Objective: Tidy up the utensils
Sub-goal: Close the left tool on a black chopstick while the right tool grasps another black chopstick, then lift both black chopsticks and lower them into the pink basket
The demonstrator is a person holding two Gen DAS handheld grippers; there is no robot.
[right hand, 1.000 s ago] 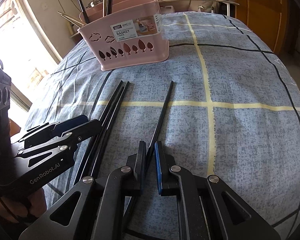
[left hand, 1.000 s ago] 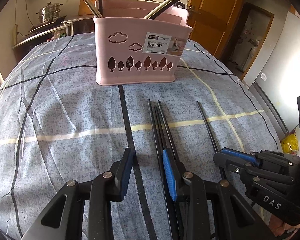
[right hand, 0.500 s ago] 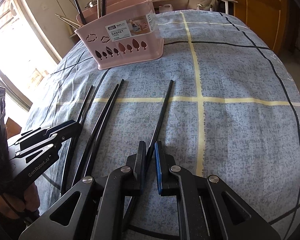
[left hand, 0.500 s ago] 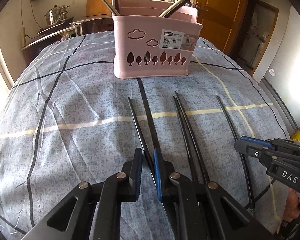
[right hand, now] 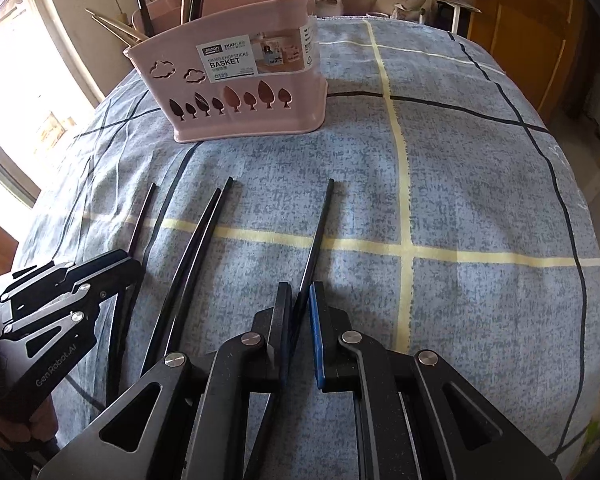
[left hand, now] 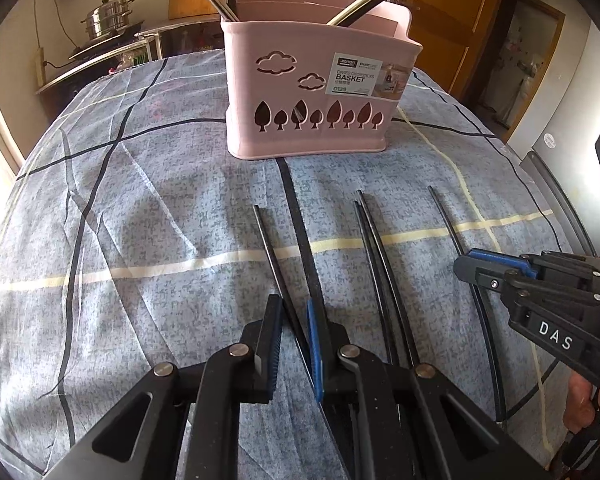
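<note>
Sunlit blue checked tabletop [left hand: 140,240]: the left tool [left hand: 294,338] has just clenched on one black chopstick [left hand: 274,258] pulled aside from the pair, the right tool [right hand: 300,316] grips another chopstick [right hand: 320,226], both ready for the pink basket [left hand: 316,92].

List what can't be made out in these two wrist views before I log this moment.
- Inside of the pink basket: hidden by its own wall in both views, so the compartments holding utensils can't be told.
- Near ends of the black chopsticks: covered by the right tool and left tool.
- Basket label's small print: too small.
- Person: only fingers at the frame edges.
</note>
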